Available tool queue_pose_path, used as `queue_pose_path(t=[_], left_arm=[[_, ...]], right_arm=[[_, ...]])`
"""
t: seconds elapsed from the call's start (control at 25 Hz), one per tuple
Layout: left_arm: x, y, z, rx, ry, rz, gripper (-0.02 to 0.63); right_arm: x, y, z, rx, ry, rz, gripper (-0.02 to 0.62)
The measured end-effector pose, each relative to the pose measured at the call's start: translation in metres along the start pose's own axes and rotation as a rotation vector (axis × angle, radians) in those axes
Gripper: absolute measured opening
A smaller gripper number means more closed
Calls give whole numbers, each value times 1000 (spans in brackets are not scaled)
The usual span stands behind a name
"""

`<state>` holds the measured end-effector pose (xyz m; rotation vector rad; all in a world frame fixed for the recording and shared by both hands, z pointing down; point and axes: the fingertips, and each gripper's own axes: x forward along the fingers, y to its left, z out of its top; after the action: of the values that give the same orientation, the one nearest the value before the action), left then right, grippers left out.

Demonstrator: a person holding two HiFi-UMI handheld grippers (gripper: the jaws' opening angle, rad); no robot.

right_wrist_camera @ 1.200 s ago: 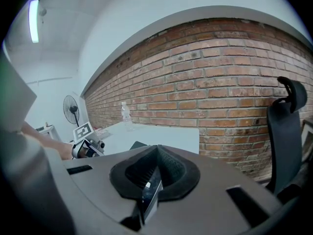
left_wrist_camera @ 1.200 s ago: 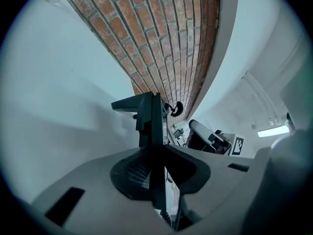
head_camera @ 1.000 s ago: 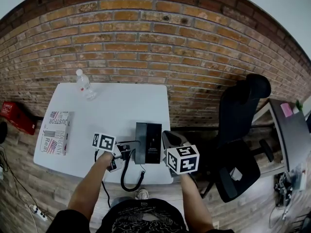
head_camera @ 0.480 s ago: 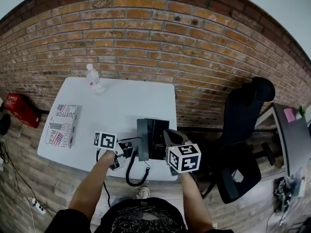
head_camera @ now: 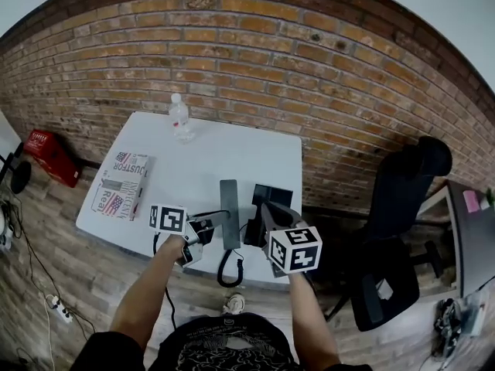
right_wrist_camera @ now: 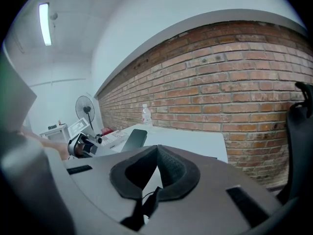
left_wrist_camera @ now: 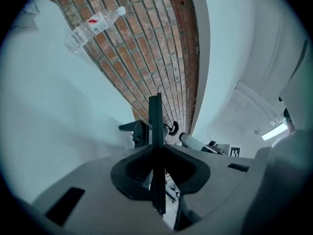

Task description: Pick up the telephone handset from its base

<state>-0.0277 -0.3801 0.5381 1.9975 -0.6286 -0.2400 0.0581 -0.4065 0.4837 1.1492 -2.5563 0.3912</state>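
Handset (left_wrist_camera: 155, 121) edge-on in left claw (left_wrist_camera: 157, 150)

Left claw (head_camera: 210, 222) holds the handset (head_camera: 229, 211) beside its base (head_camera: 268, 199).

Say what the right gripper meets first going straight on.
Probably the white table top just past its shut jaws, though depth is unclear; the black telephone handset lies left of that line.
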Motion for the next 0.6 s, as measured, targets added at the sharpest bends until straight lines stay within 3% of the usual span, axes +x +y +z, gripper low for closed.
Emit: queue_pose_path(t=[0.6], left_arm=[[-137,-38,22,82,-244,118,73]], right_arm=[[25,122,30,-94,-26,209,-1]])
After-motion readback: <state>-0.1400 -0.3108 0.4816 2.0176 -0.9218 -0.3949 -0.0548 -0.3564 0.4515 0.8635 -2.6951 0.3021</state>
